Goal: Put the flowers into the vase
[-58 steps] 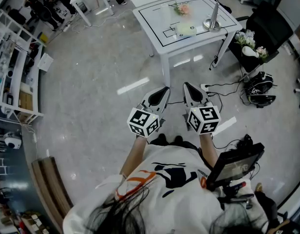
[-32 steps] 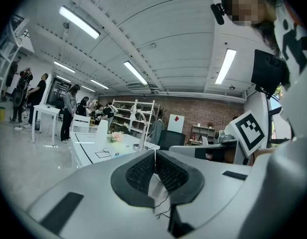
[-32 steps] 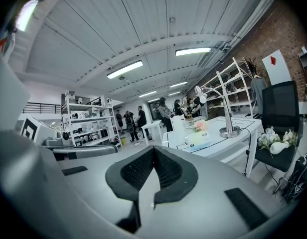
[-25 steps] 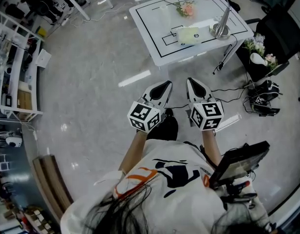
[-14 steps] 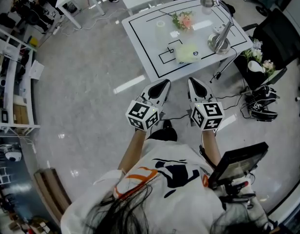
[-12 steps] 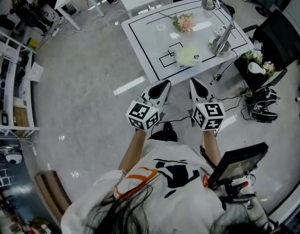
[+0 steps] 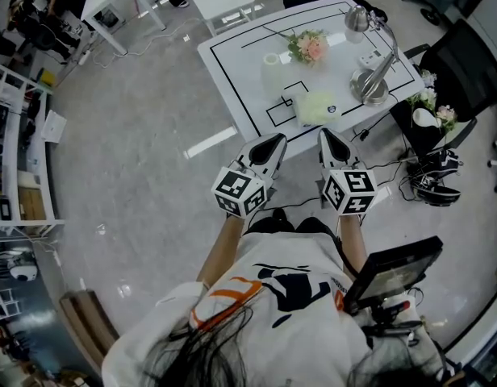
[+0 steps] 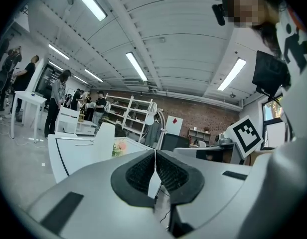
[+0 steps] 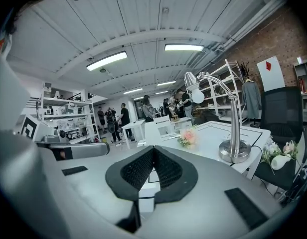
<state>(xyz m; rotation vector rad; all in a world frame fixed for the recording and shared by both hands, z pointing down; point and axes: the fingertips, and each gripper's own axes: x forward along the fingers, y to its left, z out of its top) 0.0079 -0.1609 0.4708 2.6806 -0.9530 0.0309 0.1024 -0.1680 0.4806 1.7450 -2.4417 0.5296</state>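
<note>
While both tools are closed and empty, no grasp can begin. My left tool [image 7: 278, 139] and right tool [image 7: 323, 133] each show jaws pressed together with nothing between them. In the head view they sit side by side at frame centre, at the near edge of the surface [image 7: 248, 63].

The flowers [image 7: 307, 45] lie flat on the surface at upper centre of that frame, well apart from both tools. The vase [image 7: 270, 60], a pale clear vessel as far as I can tell, stands just left of them. A lamp [image 7: 369, 83] stands to the right, and a pale green item [image 7: 317, 107] lies nearer me.

Handling, as judged:
- The bunch is light, with soft pink heads that would crush easily and thin stems that bend.
- Take hold on the stems below the heads, where they run toward the upper left, and grip gently.
- The vase looks light and may tip.

Legible writing: none. I see only black outlines on the surface and square markers on the tools.
</note>
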